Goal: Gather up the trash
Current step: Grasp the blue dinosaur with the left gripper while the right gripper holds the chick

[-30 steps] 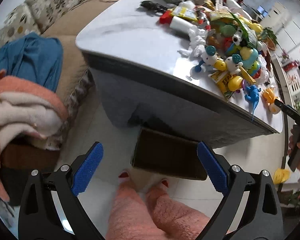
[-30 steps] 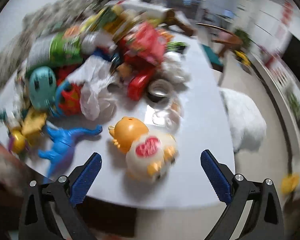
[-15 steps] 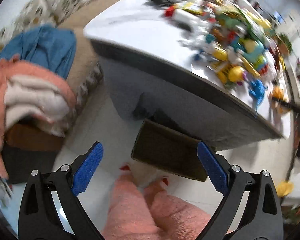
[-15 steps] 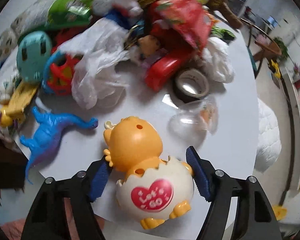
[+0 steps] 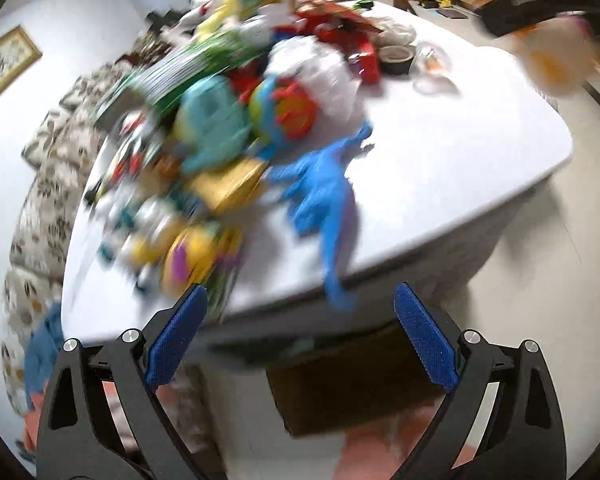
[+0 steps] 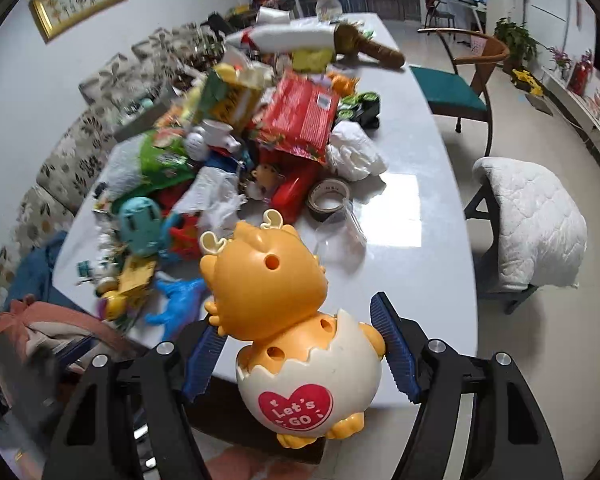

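My right gripper (image 6: 300,352) is shut on an orange chick toy in a white eggshell (image 6: 296,320) and holds it lifted above the near edge of the white table (image 6: 420,264). That toy also shows blurred at the top right of the left wrist view (image 5: 548,56). My left gripper (image 5: 300,348) is open and empty, in front of the table edge near a blue dinosaur (image 5: 324,196). A heap of toys, wrappers and crumpled white tissue (image 6: 216,196) covers the table's left half. A brown box (image 5: 352,392) sits on the floor under the table edge.
A tape roll (image 6: 328,196) and a clear plastic bag (image 6: 340,232) lie by the heap. A floral sofa (image 6: 60,160) runs along the left. A wooden chair (image 6: 456,80) and a white padded stool (image 6: 532,224) stand right of the table.
My right gripper has closed on the chick toy and lifted it off the table. My left gripper has swung up from the floor and box toward the tabletop.
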A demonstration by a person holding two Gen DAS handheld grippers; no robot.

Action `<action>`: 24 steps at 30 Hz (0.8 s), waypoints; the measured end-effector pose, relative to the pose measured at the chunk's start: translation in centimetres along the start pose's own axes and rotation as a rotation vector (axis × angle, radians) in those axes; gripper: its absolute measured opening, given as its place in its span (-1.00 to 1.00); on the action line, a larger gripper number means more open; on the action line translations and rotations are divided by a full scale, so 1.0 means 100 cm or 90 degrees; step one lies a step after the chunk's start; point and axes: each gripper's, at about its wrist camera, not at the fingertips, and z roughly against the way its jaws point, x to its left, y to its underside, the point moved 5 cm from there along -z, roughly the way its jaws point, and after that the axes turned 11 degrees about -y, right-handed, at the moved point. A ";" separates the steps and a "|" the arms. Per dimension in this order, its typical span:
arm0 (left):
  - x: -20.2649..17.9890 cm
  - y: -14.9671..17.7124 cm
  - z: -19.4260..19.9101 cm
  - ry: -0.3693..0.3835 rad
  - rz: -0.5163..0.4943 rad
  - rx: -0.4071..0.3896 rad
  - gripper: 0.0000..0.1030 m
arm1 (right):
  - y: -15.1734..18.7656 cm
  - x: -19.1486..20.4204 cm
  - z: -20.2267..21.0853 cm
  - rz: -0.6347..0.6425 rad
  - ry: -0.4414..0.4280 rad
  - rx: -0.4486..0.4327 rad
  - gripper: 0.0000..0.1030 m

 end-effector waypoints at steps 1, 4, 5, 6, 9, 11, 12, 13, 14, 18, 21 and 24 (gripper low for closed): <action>0.002 -0.007 -0.004 -0.008 0.017 -0.007 0.80 | 0.005 0.002 0.009 -0.008 -0.005 -0.006 0.35; 0.008 -0.030 -0.019 0.038 0.100 0.008 0.80 | 0.019 0.007 0.034 -0.021 -0.005 -0.017 0.35; 0.008 -0.034 -0.026 0.057 0.121 0.026 0.80 | 0.028 0.008 0.041 -0.024 -0.005 -0.020 0.35; 0.008 -0.037 -0.035 0.064 0.136 0.045 0.80 | 0.031 0.009 0.046 -0.029 -0.004 -0.024 0.35; 0.003 -0.041 -0.057 0.067 0.161 0.094 0.80 | 0.035 0.014 0.055 -0.041 0.004 -0.033 0.35; 0.007 -0.040 -0.066 0.096 0.200 0.112 0.76 | 0.036 0.018 0.057 -0.050 0.002 -0.038 0.35; 0.007 -0.040 -0.070 0.109 0.212 0.120 0.72 | 0.037 0.020 0.057 -0.051 0.007 -0.039 0.35; 0.010 -0.042 -0.071 0.107 0.219 0.121 0.63 | 0.037 0.021 0.056 -0.053 0.012 -0.040 0.35; 0.010 -0.044 -0.071 0.108 0.219 0.119 0.56 | 0.038 0.023 0.055 -0.057 0.016 -0.041 0.35; 0.006 -0.046 -0.062 0.125 0.184 0.116 0.02 | 0.039 0.030 0.052 -0.061 0.024 -0.046 0.35; 0.007 -0.041 -0.060 0.133 0.179 0.122 0.01 | 0.039 0.034 0.053 -0.068 0.035 -0.056 0.35; 0.014 -0.025 -0.055 0.160 0.177 0.124 0.01 | 0.037 0.034 0.061 -0.067 0.049 -0.073 0.35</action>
